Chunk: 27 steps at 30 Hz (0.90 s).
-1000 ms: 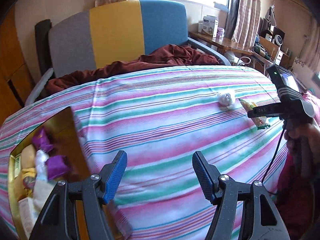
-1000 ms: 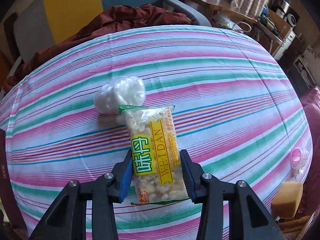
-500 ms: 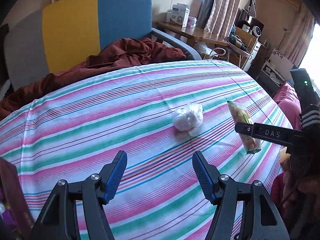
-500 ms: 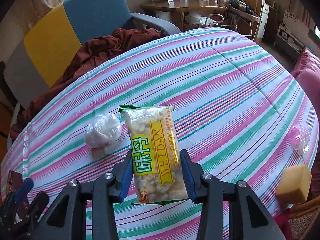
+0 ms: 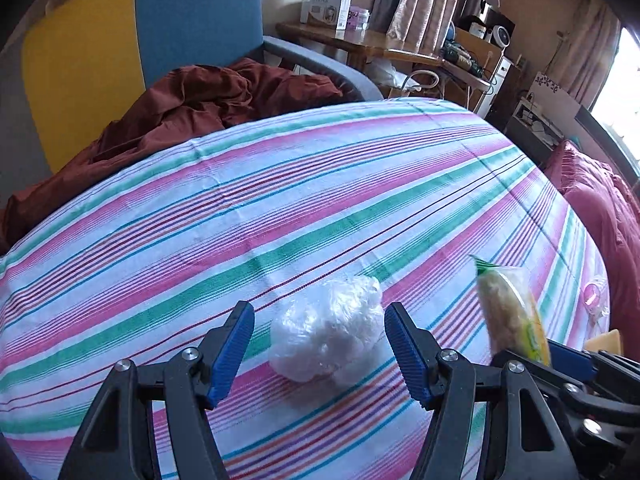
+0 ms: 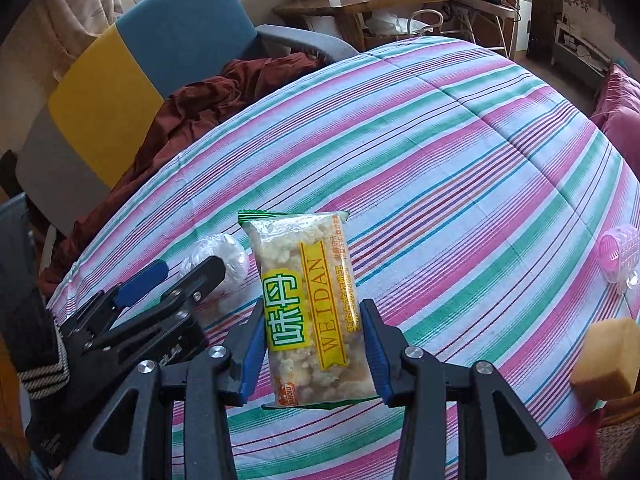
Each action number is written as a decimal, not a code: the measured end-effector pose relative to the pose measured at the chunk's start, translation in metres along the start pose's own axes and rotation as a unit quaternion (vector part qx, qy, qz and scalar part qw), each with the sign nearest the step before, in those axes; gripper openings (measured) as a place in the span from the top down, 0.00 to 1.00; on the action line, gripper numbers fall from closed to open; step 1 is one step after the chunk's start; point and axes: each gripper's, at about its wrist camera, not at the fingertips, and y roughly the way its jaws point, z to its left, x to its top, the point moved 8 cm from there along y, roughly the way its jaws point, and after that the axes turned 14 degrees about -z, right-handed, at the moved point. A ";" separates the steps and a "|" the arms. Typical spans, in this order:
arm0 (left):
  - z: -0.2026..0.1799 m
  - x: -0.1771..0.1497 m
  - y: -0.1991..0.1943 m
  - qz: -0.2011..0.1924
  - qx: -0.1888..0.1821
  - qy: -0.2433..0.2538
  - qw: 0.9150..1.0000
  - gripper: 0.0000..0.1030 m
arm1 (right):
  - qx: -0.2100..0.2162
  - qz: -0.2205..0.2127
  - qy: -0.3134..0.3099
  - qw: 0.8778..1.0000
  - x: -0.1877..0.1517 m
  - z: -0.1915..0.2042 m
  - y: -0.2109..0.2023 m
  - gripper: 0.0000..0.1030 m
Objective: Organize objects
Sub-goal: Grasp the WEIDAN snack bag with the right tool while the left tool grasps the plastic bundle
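A crumpled white plastic-wrapped ball (image 5: 326, 338) lies on the striped cloth (image 5: 280, 216). My left gripper (image 5: 320, 350) is open, its blue pads on either side of the ball without touching it. My right gripper (image 6: 314, 350) is shut on a clear snack packet (image 6: 310, 308) with yellow and green "WEIDAN" print, held above the cloth. The packet also shows edge-on in the left wrist view (image 5: 512, 316), right of the ball. In the right wrist view the left gripper (image 6: 160, 284) partly hides the ball (image 6: 228, 258).
A pink round plastic item (image 6: 618, 256) and a tan sponge block (image 6: 608, 360) sit at the cloth's right edge. A grey, yellow and blue chair (image 5: 140, 36) with a maroon cloth (image 5: 200, 104) stands behind. A cluttered wooden desk (image 5: 380, 48) is at the back right.
My left gripper has swung right from the gold box and closed in on the white ball, now between its open pads. My right gripper has lifted the packet and moved it away from the ball.
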 end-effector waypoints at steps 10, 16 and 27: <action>0.035 -0.051 -0.047 -0.010 0.019 -0.027 0.999 0.62 | 0.017 0.023 -0.049 0.998 -0.010 0.019 0.012 0.57; 0.064 -0.108 -0.115 -0.014 0.048 -0.052 0.997 0.62 | 0.072 0.048 -0.127 0.988 -0.030 0.058 0.016 0.57; 0.073 -0.184 -0.198 -0.044 0.082 -0.043 0.995 0.62 | 0.130 0.072 -0.255 0.955 -0.071 0.110 0.012 0.57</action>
